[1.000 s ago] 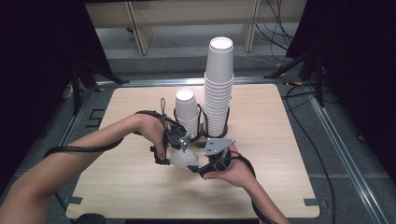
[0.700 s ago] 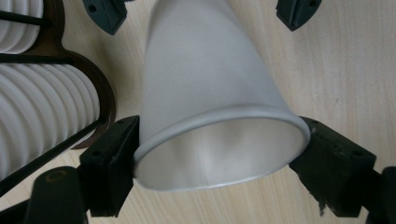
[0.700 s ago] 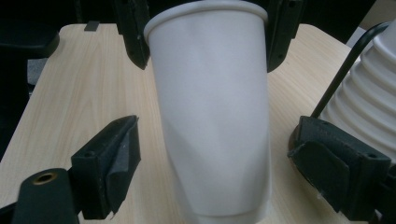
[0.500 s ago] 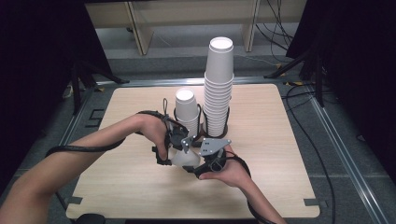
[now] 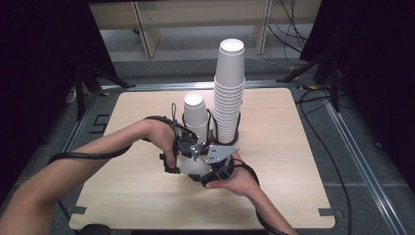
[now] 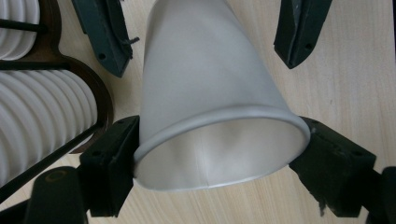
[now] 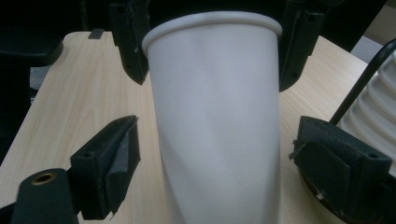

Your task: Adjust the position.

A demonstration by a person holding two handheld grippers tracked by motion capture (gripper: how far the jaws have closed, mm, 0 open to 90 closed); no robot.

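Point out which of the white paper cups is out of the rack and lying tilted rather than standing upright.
The single cup clamped at its rim by the left gripper, lying tilted over the table. The short stack and tall stack stand upright in the rack.

cup stacks: 2 – tall stack at frame centre, short stack to its left | loose paper cup: 1, lower centre | grippers: 2 – left gripper, right gripper | table: 1

Bare table lies open to my left, right and near side. Ahead, the short stack and tall stack in their rack block the way, just beyond the cup between my grippers.
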